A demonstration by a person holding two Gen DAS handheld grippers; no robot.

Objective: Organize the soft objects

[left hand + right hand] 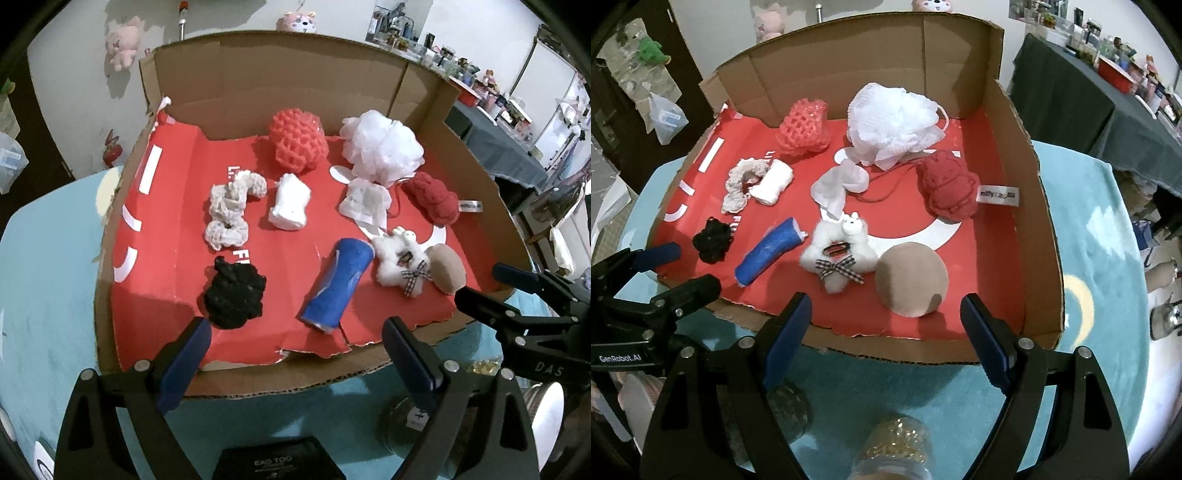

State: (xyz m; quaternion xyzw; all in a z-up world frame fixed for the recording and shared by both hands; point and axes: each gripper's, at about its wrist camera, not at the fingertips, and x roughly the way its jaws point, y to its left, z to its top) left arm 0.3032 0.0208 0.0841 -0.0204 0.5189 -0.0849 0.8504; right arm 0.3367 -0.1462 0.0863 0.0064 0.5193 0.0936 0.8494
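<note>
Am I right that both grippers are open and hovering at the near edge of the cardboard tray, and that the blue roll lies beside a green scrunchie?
Nearly: the scrunchie beside the blue roll is black, not green, as the left wrist view shows. The rest holds: the left gripper and right gripper are open, holding nothing, at the near edge of the cardboard tray.

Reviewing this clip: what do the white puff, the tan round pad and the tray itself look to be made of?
White puff: gathered nylon-like mesh, ruffled and slightly sheer, probably a bath pouf.
Tan pad: smooth matte surface, no weave visible; likely foam or a makeup sponge, not certain.
Tray: corrugated cardboard, brown walls with torn fluted edges, printed red floor.
Both grippers are open, holding nothing.
</note>
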